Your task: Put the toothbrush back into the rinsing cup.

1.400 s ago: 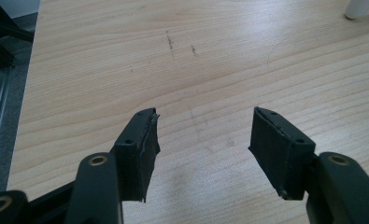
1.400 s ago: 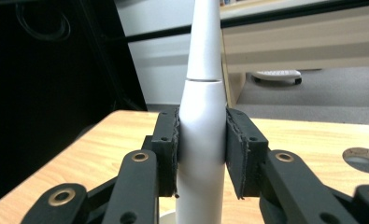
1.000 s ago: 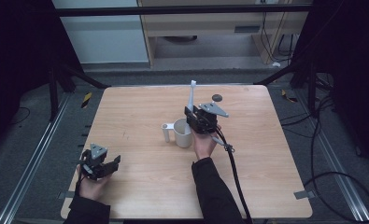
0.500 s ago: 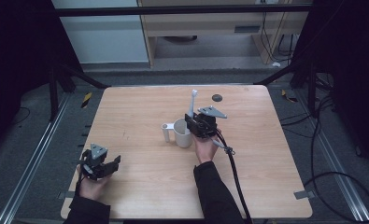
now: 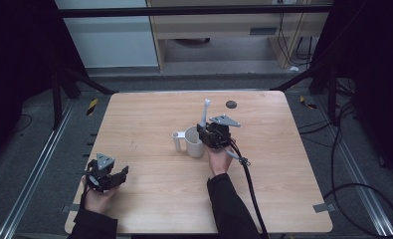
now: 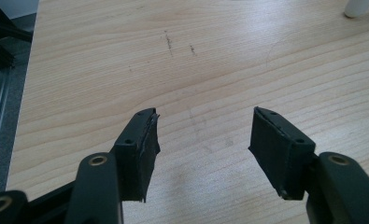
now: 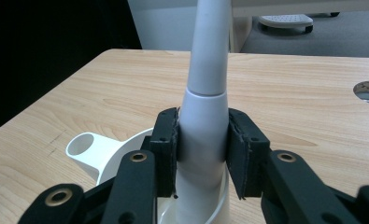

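Table [image 5: 149, 124] (toothbrush [image 7: 205, 116] base hidden).

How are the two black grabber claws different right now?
The right gripper is clamped on the white electric toothbrush, pads pressing its handle over the white cup; the left gripper holds nothing, its jaws standing wide apart over bare wood. The right gripper sits mid-table beside the cup; the left gripper rests near the table's front left corner. Both have two black jaws and are carried in a hand.
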Available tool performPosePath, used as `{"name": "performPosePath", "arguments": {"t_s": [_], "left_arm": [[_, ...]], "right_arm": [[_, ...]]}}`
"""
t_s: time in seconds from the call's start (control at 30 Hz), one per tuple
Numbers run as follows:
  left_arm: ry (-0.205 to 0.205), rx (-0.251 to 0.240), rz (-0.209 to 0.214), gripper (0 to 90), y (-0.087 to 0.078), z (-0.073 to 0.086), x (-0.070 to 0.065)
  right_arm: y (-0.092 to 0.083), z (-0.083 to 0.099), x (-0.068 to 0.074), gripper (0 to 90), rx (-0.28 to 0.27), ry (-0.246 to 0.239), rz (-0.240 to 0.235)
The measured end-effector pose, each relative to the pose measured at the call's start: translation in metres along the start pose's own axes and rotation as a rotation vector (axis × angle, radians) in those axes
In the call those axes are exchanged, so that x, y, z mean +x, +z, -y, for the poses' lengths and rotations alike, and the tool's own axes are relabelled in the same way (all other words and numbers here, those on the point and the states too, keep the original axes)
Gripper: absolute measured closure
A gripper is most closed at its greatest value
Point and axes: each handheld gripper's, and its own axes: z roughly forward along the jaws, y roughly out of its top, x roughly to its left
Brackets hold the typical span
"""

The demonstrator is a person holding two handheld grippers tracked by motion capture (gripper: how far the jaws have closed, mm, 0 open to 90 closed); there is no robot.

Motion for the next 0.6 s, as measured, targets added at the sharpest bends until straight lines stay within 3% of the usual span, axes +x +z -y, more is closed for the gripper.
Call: {"name": "performPosePath", "arguments": {"t_s": [0.6], "left_arm": [[-0.002,0.000,0.001,40.6,0.0000,0.0000,0.0000]], "right_arm": [[-0.0042,-0.0015,0.0019,57.6,-0.009,-0.037,-0.003]]}}
